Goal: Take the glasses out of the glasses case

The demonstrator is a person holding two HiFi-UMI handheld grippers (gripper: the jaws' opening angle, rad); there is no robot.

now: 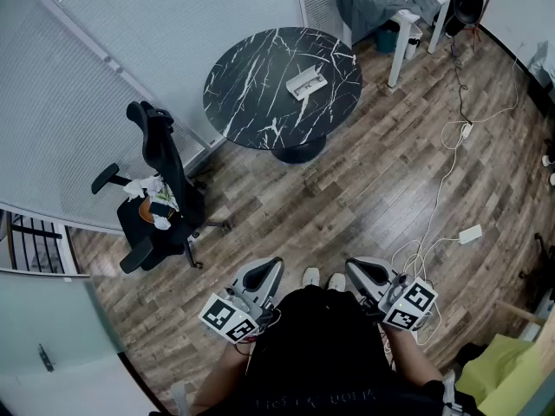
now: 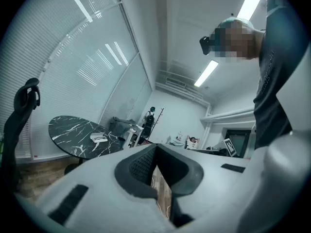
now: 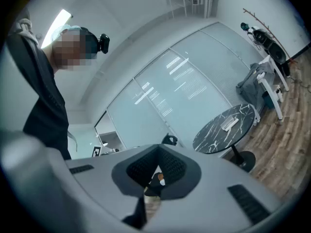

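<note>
A black chair (image 1: 160, 189) stands on the left. The left gripper (image 1: 270, 266) is closed with nothing in it, close to the person's body. The pale glasses case (image 1: 305, 82) lies far off on the round black table (image 1: 251, 94), and the right gripper (image 1: 355, 266) is closed and empty too.

Person wearing a black short-sleeved top (image 1: 325, 354) and white shoes (image 1: 310, 276); left gripper (image 1: 267, 271) and right gripper (image 1: 360, 271) have pale grey shells, dark ribbed fingers (image 2: 141, 166), and cubes (image 1: 230, 317) bearing black-and-white square markers.
</note>
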